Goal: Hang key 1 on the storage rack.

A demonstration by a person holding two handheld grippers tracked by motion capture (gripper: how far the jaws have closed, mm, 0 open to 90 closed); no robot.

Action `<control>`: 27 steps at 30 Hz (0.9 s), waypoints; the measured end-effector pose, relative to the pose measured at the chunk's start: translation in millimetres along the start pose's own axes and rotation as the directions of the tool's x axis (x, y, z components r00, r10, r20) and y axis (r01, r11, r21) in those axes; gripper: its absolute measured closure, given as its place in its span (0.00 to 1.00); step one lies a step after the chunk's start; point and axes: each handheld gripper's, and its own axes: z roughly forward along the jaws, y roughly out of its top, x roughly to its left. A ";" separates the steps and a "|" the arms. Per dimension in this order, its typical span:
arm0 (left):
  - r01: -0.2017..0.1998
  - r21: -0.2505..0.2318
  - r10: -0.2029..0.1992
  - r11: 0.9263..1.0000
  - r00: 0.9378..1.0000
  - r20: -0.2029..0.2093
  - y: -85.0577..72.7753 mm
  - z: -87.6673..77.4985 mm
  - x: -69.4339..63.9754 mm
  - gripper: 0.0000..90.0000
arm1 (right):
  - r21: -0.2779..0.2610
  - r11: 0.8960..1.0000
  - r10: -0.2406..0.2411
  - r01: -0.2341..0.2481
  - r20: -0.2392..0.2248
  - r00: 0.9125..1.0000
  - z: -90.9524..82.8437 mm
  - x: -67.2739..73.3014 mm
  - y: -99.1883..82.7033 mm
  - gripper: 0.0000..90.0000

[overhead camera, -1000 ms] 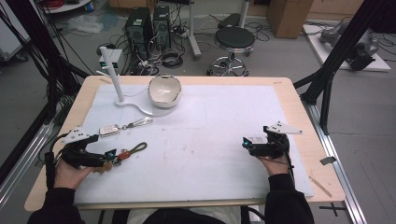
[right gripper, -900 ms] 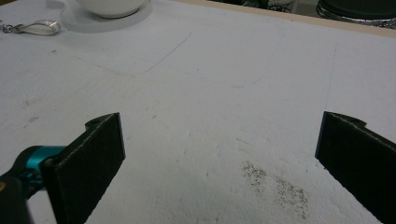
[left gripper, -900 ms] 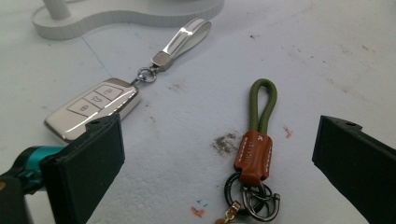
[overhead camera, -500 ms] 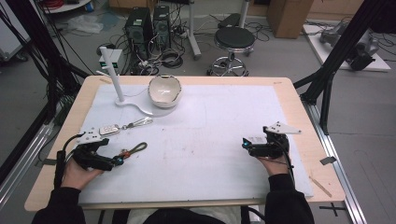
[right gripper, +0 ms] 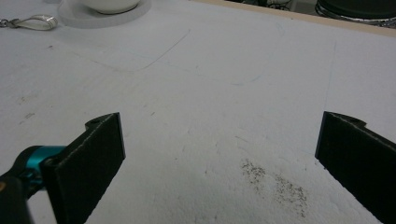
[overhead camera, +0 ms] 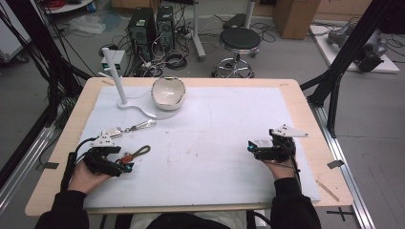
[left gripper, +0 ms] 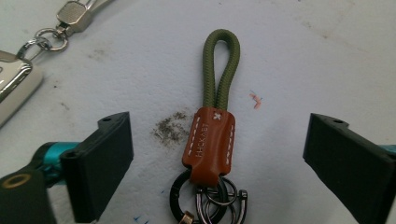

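- Keychain [left gripper: 211, 140] of olive-green cord with a brown leather tab lies flat on the white mat [overhead camera: 205, 143], between the spread fingers of the left gripper [left gripper: 215, 154] but touching neither.
- Its cord loop points away from the gripper; the dark metal rings at its other end sit low in the left gripper view, nearest the camera.
- Left fingers [left gripper: 109, 163] stand wide apart, one on each side of the leather tab, with bare mat showing between each finger and the tab.
- In the high view the left gripper [overhead camera: 119, 167] rests at the near-left part of the desk [overhead camera: 305, 119], held in the person's left hand [overhead camera: 86, 176], with the keychain [overhead camera: 136, 153] just ahead of its tips.
- A second, silver keychain [overhead camera: 129, 129] with a white fob lies a little farther back on the mat, apart from the green one.
- Right gripper [overhead camera: 251, 149] is held low at the near-right part of the desk, well apart from both keychains.
- Right fingers [right gripper: 93, 158] are wide apart with only white mat and a dark smudge between them.
- A white bowl [overhead camera: 168, 91] sits on a white stand base [overhead camera: 143, 109] at the far side, beside an upright white post [overhead camera: 114, 76].
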 end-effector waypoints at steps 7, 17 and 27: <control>-0.016 -0.008 0.016 1.000 1.000 -0.026 0.1 -2.5 -0.9 0.36 | 0.002 1.000 0.001 -0.001 0.005 1.000 0.5 -0.1 -0.2 0.00; -0.074 0.039 0.076 0.997 0.994 -0.074 0.2 -1.4 -4.2 0.78 | 0.000 1.000 -0.001 0.001 0.005 1.000 0.6 0.0 -0.3 0.01; -0.092 0.002 0.092 0.996 0.991 -0.095 3.2 -8.7 -3.5 0.80 | 0.001 1.000 -0.003 0.003 0.008 1.000 0.6 0.2 -0.3 0.00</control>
